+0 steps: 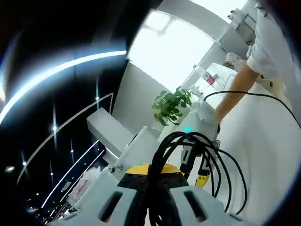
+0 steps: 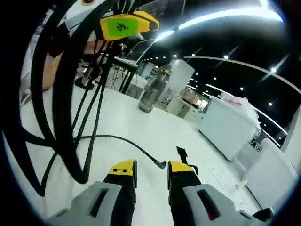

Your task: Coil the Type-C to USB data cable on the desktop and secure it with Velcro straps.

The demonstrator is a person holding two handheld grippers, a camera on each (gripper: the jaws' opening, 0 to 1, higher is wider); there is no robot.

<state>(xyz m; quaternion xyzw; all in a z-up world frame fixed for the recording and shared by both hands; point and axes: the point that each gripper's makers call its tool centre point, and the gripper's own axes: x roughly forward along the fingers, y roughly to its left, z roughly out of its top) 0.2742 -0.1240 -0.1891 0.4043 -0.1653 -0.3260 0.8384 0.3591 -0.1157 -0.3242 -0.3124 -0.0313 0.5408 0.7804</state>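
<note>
Left tongs point(image 1: 155, 188) were seen closed on the coiled cable point(image 1: 207, 155), the black loops bunched between the yellow-tipped jaws and fanning out ahead. Right tongs point(image 2: 151, 168) were held slightly parted over the white surface point(image 2: 127, 122), nothing gripped between the jaws, and the free end of the cable, with its small plug point(image 2: 161, 165), lay on the surface just beyond the tips. A short dark piece point(image 2: 182, 153) was noted just right of the plug; whether it was the Velcro strap could not be told.

For the step to be done well, it was judged that the loose tail should be taken near the plug and laid round the held loops in an even turn, so that the bundle is kept flat and no loop slips free before strapping.

The cable was round, smooth and glossy, springy enough to hold open loops. The surface was matt and plain. A leafy potted plant point(image 1: 171, 104) was seen beyond it.
</note>
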